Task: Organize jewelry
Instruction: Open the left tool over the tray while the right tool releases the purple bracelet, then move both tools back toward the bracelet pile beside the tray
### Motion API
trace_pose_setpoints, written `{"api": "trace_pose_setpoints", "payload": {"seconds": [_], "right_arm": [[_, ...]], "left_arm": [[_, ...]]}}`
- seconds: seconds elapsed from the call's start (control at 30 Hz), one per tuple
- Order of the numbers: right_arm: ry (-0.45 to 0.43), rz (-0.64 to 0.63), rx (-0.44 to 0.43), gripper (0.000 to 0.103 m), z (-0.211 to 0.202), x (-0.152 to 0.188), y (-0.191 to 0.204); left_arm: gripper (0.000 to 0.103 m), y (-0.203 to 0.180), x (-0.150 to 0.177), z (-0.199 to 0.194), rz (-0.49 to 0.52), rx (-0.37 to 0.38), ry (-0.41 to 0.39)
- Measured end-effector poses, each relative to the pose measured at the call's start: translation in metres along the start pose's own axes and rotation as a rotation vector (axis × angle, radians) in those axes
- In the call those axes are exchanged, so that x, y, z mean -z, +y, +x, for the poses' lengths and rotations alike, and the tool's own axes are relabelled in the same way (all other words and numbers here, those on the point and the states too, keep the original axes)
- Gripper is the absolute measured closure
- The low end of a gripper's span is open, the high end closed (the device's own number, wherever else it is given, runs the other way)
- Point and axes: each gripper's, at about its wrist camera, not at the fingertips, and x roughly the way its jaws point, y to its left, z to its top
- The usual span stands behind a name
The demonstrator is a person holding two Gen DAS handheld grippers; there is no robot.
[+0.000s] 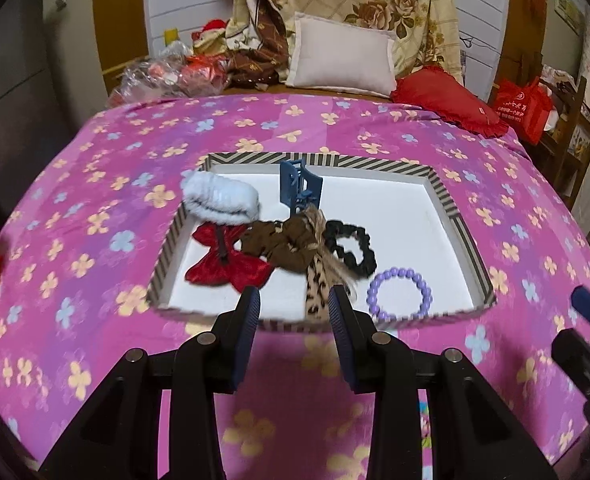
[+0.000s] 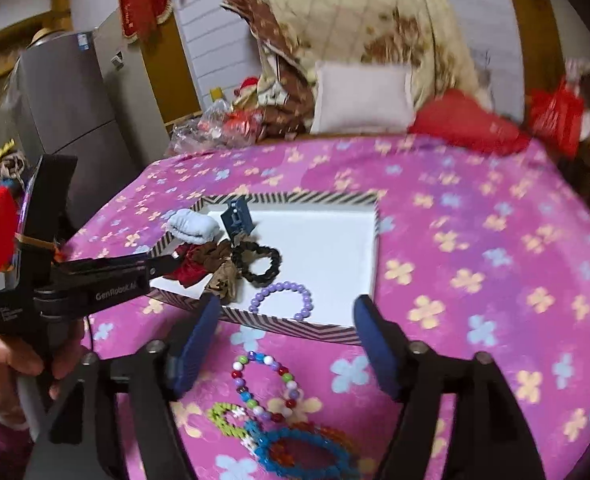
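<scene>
1. R gripper (image 2: 287, 344): jaws spread wide, nothing between them. It hangs over loose bracelets on the bed, just short of the box.
2. Under it: multicolour bead bracelet (image 2: 267, 384), green beaded piece (image 2: 225, 416) and blue/red beaded ring (image 2: 307, 452), touching/overlapping each other. These look like what's left to sort; none in the box yet.
3. Risk: the pile is tangled, so closing on one bracelet may drag a neighbour along, or beads may slip off the pads. The soft bedspread (image 2: 475, 240) gives under pressure, so the pads could pinch fabric too.
4. L gripper (image 1: 295, 308): jaws apart, empty, at the near wall of the striped box (image 1: 443, 192), w/ the leopard-print strip (image 1: 319, 284) just ahead of it.
5. Inside the box, near edge: purple bead bracelet (image 1: 399, 293). Behind it: black scrunchie (image 1: 351, 246), brown scrunchie (image 1: 287, 246), red bow (image 1: 227, 258).
6. Farther back: white fluffy band (image 1: 221, 196) riding up on the left rim, blue claw clip (image 1: 297, 186) standing upright.
7. Risk: left side of the box is crowded, right side bare. A drop on the left could knock the clip over or push the fluffy band off the rim. Right wrist view is blurred, so fine detail is uncertain.
</scene>
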Motion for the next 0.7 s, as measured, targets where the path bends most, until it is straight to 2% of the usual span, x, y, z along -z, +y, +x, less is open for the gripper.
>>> {"api": "trace_pose_setpoints", "payload": {"seconds": [0.07, 0.37, 0.7], "right_arm": [[-0.012, -0.006, 0.016, 0.023, -0.008, 0.004, 0.002], [-0.006, 0.035, -0.024, 0.023, -0.030, 0.026, 0.006], [0.058, 0.031, -0.020, 0.022, -0.043, 0.041, 0.008]], "left_arm": [[0.065, -0.001, 0.008, -0.008, 0.000, -0.005, -0.009], [0.065, -0.005, 0.035, -0.040, 0.024, -0.029, -0.067], [0.065, -0.007, 0.056, -0.061, 0.031, -0.048, -0.089]]}}
